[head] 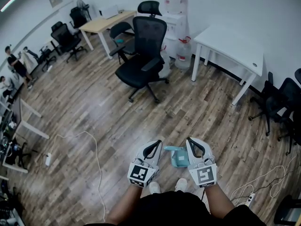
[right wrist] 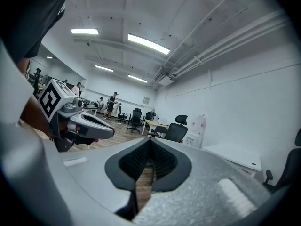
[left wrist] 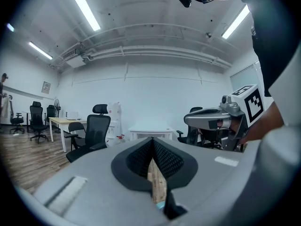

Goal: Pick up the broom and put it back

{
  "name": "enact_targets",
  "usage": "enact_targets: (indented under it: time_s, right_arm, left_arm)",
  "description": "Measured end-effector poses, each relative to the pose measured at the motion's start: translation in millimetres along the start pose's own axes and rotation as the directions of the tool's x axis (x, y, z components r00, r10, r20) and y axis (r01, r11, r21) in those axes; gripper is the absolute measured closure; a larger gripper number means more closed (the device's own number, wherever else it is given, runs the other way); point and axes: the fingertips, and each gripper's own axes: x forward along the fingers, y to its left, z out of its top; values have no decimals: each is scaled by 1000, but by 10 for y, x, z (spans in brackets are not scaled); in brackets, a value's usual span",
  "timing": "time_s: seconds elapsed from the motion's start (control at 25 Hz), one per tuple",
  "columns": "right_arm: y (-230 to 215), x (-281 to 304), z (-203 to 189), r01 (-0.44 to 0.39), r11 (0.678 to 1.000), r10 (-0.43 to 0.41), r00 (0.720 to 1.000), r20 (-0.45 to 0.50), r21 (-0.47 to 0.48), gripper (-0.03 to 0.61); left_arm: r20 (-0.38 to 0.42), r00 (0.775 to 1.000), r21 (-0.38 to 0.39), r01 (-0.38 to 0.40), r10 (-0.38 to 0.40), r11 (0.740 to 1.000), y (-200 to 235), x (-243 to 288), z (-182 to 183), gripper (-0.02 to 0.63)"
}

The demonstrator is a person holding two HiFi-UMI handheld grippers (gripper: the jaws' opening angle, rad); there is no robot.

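Head view, looking steeply down: the left hand-held gripper (head: 156, 144) and right hand-held gripper (head: 190, 141) are held side by side, pointing forward, each with its jaws pressed together on nothing. Between and below them, a small teal broom (head: 178, 157), its shape hard to make out, lies on the wood floor (head: 94, 102) near the person's shoes. A black office chair (head: 146, 55) stands well beyond.

Teal dustpan (head: 177, 157) partly hidden behind right gripper (head: 190, 141), black chair (head: 295, 120) cut by edge
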Motion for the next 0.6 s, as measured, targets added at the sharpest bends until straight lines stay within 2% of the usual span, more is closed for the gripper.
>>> enact_targets:
  time_s: [0.36, 0.6]
  right_arm:
    - [88, -112, -4, -2, 1000, 2, 1000, 6, -5, 577]
    - [49, -115, 0, 8, 1000, -8, 1000, 0, -2, 577]
  left_arm:
    - [-37, 999, -30, -14, 13, 999, -39, -96, -67, 596]
    - [-27, 1000, -29, -18, 17, 999, -43, -112, -37, 596]
